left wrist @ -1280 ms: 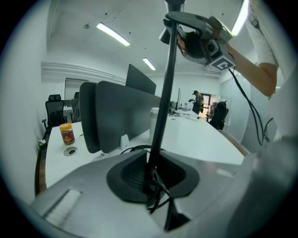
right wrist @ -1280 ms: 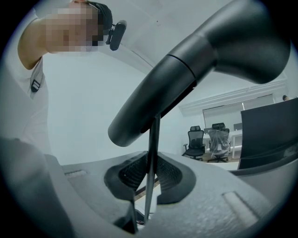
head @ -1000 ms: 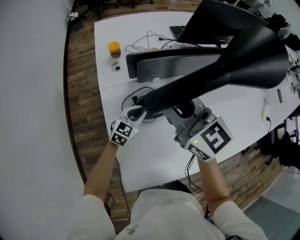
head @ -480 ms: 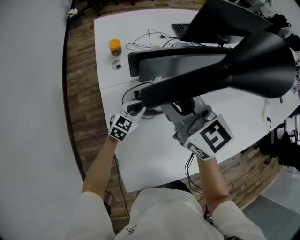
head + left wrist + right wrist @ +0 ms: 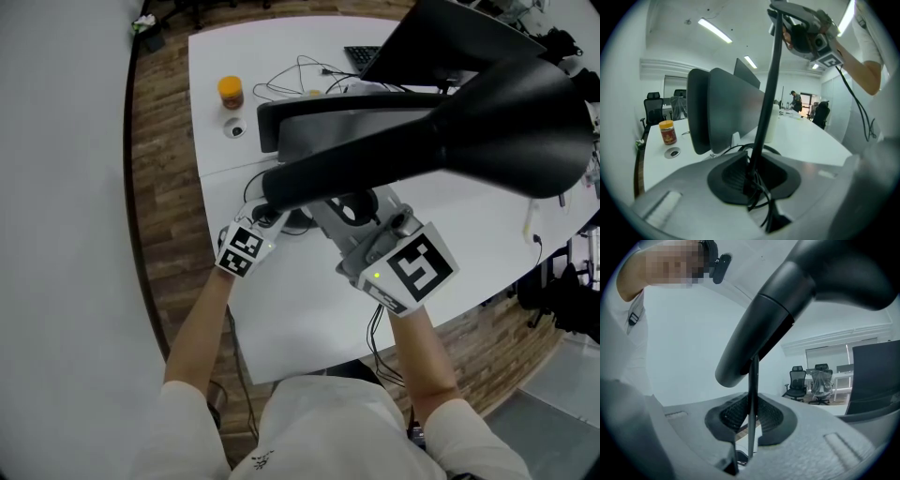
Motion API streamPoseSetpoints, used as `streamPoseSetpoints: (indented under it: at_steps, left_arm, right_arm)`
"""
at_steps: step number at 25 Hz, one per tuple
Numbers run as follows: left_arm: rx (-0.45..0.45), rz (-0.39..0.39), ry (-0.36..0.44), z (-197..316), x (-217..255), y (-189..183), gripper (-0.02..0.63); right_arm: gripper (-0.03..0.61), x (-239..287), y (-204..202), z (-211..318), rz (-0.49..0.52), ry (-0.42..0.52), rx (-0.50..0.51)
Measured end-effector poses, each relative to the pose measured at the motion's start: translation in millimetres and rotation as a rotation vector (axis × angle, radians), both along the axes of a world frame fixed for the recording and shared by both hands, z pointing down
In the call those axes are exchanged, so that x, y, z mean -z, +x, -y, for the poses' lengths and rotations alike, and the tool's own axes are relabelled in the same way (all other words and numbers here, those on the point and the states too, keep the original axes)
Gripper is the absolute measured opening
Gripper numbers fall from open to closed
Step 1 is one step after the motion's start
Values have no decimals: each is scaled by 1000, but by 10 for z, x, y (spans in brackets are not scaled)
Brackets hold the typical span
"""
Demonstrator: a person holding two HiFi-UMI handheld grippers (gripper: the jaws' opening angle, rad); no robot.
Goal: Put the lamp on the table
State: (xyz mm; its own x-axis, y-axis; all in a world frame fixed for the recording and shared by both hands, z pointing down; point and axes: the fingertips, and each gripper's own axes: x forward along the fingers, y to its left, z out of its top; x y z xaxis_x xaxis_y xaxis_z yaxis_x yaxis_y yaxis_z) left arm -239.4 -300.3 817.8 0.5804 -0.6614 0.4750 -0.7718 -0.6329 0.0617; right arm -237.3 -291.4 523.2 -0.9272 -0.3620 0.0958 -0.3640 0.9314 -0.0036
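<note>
**A:** How is the left gripper [image 5: 265, 218] set?

**B:** It is clenched low on the thin stem [image 5: 765, 105] of the lamp [image 5: 394, 155]; the black cord [image 5: 761, 208] is bunched against the pads there; the stem is seen to rise straight out of the closed jaws.

**A:** And the right gripper [image 5: 349, 212]?

**B:** It is likewise clamped on the stem, higher up, just under the wide black shade [image 5: 797, 310]; a two-point hold is judged to be needed, since the head looks heavy and the stem slender; by one grip alone the lamp would probably be swung or twisted.

**A:** Where is the lamp held?

**B:** It is carried over the white table [image 5: 309, 314], tilted, with the shade out toward the person's right and raised toward the head camera; the lower end is held near the table's left part; whether the foot is touching the top cannot be told, as it is hidden by the stem and the grippers.

**A:** What is to be minded in setting it down?

**B:** The monitor [image 5: 314, 127] is just behind the stem; the orange-lidded jar [image 5: 229, 97] is well apart at the far left; the bare patch in front of the monitor is judged the likely spot; the loose cord could be trapped beneath the foot.
</note>
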Motion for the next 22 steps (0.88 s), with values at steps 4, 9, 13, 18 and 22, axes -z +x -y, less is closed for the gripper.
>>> streamPoseSetpoints:
  at_steps: [4, 9, 13, 18, 22]
  left_arm:
    - [8, 3, -3, 11, -23, -23, 60]
    - [21, 5, -10, 2, -43, -41, 60]
    - [32, 3, -14, 11, -59, -51, 58]
    - [55, 9, -5, 31, -145, -104, 58]
    - [62, 9, -5, 41, -136, -98, 57]
  right_arm:
    - [43, -26, -59, -12, -11, 4, 7]
    - [43, -40, -114, -36, -8, -1, 18]
    - [43, -48, -137, -19, -6, -5, 16]
    - [43, -65, -212, -61, -24, -22, 30]
    - [43, -68, -216, -47, -19, -23, 27]
